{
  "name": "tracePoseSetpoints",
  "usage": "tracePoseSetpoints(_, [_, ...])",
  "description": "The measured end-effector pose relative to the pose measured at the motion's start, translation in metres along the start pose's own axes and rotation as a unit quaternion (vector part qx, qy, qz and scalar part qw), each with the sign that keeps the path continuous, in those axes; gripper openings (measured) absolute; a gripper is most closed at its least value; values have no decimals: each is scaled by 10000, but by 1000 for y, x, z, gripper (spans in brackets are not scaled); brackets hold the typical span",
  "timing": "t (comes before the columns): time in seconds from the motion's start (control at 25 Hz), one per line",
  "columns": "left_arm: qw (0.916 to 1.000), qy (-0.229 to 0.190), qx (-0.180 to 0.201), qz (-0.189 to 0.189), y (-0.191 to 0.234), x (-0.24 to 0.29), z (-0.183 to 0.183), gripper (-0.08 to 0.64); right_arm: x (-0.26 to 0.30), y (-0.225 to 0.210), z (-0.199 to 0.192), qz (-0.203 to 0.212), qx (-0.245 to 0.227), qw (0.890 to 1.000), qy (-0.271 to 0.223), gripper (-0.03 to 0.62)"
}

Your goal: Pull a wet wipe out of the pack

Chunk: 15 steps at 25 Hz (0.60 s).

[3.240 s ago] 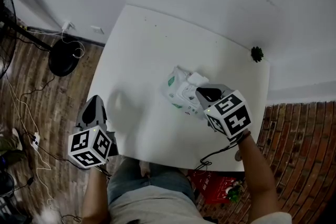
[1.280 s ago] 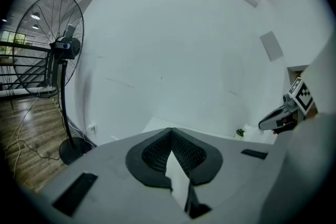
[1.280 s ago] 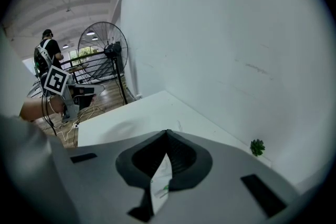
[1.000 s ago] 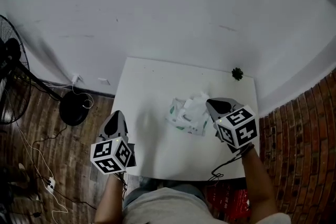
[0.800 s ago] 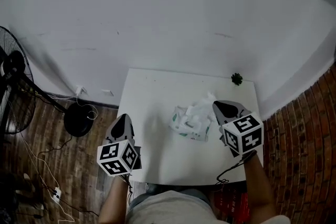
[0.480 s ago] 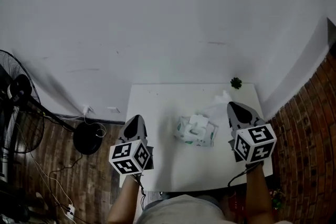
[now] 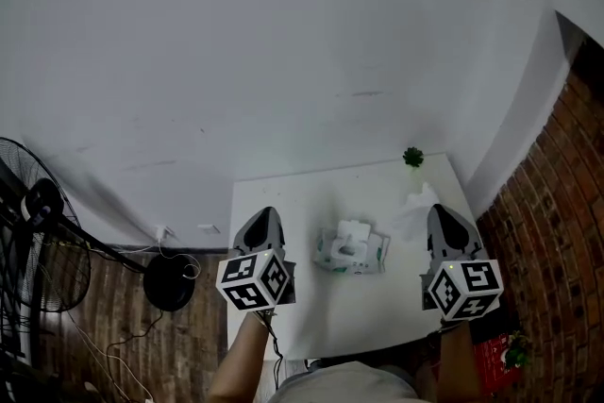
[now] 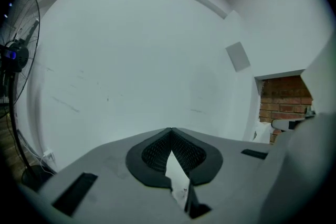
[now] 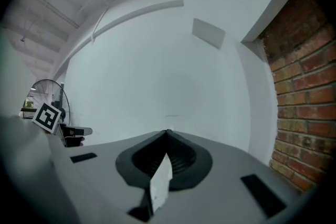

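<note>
Over the white table (image 7: 326,321), head view first: the pack (image 7: 351,252) lies near the middle with a white tuft (image 7: 354,230) poking from its top. The left gripper (image 7: 263,214) hovers near it on the left side. The right gripper (image 7: 440,210) is well off to the right, and a pale wet wipe (image 7: 413,205) trails from its tip. Whether that sheet is clear of the pack is hard to call against the white top. There's green print on the pack, too small to read, and the cubes carry only black-and-white square markers.

Left gripper view: the jaws are closed tip to tip with nothing gripped, aimed at bare wall. There are tiny marks on the white sliver below the tips, unreadable.

Right gripper view: the jaws are pinched together on a white strip, which I take for the wipe. The risk is that nothing pins the pack. If the sheet is attached, a pull could drag the pack along or bring a second wipe out.
</note>
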State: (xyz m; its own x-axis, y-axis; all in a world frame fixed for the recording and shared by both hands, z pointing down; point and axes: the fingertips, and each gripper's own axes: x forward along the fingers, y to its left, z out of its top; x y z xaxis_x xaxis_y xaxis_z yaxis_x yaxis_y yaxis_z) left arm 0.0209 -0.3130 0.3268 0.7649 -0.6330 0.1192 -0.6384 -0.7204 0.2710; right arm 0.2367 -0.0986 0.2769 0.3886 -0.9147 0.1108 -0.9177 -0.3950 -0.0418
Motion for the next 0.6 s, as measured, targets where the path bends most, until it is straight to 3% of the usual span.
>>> tracePoseSetpoints(0.24, [9998,64,105,-160,-16,7,0,0,-9,-10,-8,-188,170,9996,-91,2])
tracePoseSetpoints(0.6, [9998,92,150,-125,-17,3,-3,0,-11,-7,-16,-72,252,9997,-23,0])
